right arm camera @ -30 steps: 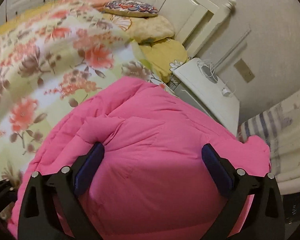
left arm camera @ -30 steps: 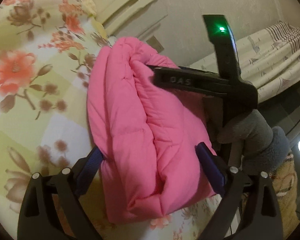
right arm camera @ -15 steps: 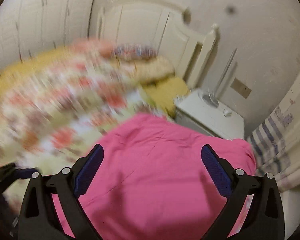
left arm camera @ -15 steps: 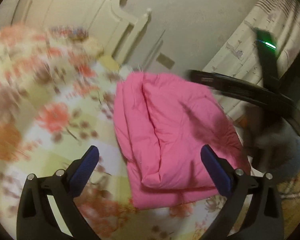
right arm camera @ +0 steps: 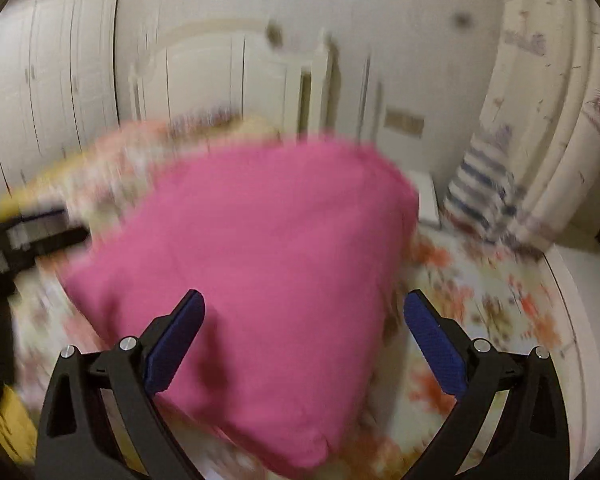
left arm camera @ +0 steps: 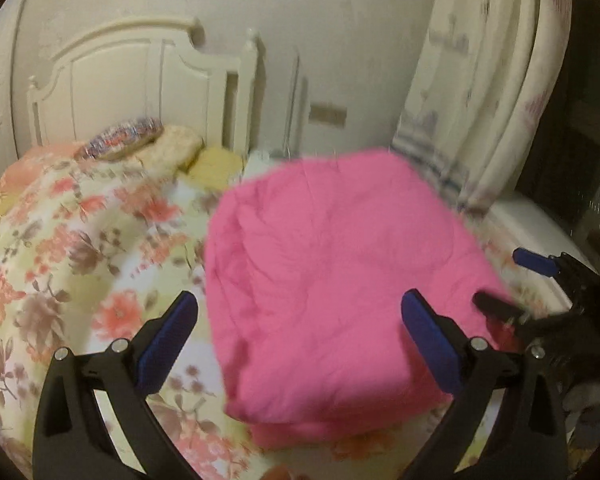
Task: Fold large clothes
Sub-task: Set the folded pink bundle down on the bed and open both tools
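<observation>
A pink padded garment (left arm camera: 332,280) lies folded into a thick rectangle on the floral bedspread (left arm camera: 80,248). My left gripper (left arm camera: 300,336) is open and empty, held above its near edge. In the right wrist view the garment (right arm camera: 260,264) fills the middle, blurred by motion. My right gripper (right arm camera: 304,340) is open and empty above its near right corner. The right gripper also shows at the right edge of the left wrist view (left arm camera: 512,284), and the left gripper at the left edge of the right wrist view (right arm camera: 28,236).
A white headboard (left arm camera: 140,88) and pillows (left arm camera: 148,144) are at the bed's far end. A white bedside cabinet (right arm camera: 428,200) stands past the garment. Curtains (left arm camera: 480,100) hang at the right. White wardrobe doors (right arm camera: 52,80) line the left wall.
Both grippers have pulled back and up off the pink garment and tilted toward the headboard. The garment now lies flat and folded with nothing touching it.
</observation>
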Motion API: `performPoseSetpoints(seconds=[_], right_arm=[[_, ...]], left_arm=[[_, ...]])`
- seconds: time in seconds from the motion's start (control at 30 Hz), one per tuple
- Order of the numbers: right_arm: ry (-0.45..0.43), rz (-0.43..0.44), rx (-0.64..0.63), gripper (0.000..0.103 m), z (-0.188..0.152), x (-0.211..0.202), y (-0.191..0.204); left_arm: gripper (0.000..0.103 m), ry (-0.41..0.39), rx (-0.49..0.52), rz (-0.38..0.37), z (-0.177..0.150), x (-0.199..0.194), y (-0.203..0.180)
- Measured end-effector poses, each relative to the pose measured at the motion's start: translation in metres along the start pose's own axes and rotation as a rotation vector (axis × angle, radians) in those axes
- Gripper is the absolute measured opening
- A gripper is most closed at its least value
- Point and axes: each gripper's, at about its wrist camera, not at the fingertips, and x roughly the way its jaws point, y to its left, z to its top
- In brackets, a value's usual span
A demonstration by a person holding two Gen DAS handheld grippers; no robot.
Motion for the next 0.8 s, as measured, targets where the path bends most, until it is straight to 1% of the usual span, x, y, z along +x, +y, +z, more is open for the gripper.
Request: performPoseSetpoints(seconds=[0.03,0.13,0.2,0.27,0.3,0.4,0.47,0.53,0.6,0.7,0.8], right_arm=[[0.004,0.002,-0.003,0.099,-0.005,-0.001,0.0],[-0.013,0.049,-0.002,0.099,-0.014,-0.025,0.006],[-0.06,0.071,-0.001,0.099,-0.021,-0.053,0.011],[-0.124,0.078,0.033,0.099,-0.024,-0.08,0.013],[-0.17,0.084,0.062,0.099,-0.026,-0.1,0.012],[-0.246,0.065,0.106,0.099,-0.027,-0.137,0.013],[-0.255,0.042,0.116,0.099,-0.024,-0.152,0.013],[-0.264,-0.021,0.126,0.099,-0.023,-0.168,0.016],[-0.277,-0.085,0.151,0.099,-0.025,-0.182,0.019],[-0.27,-0.097,0.165,0.099,-0.03,-0.19,0.024],[-0.247,-0.09,0.154,0.099,-0.035,-0.192,0.027]], left_arm=[[0.101,0.014,0.002,-0.001,-0.003,0.002,-0.003],[0.101,-0.014,0.021,0.014,-0.011,-0.012,-0.01],[0.101,-0.054,0.055,0.041,-0.013,-0.028,-0.016],[0.101,-0.082,0.074,0.065,-0.013,-0.042,-0.021],[0.101,-0.096,0.08,0.071,-0.013,-0.049,-0.024],[0.101,-0.132,0.084,0.07,-0.013,-0.072,-0.032],[0.101,-0.148,0.082,0.079,-0.013,-0.088,-0.038],[0.101,-0.156,0.085,0.101,-0.014,-0.102,-0.043],[0.101,-0.161,0.095,0.145,-0.017,-0.117,-0.049],[0.101,-0.154,0.132,0.2,-0.024,-0.133,-0.056],[0.101,-0.149,0.14,0.198,-0.03,-0.145,-0.062]])
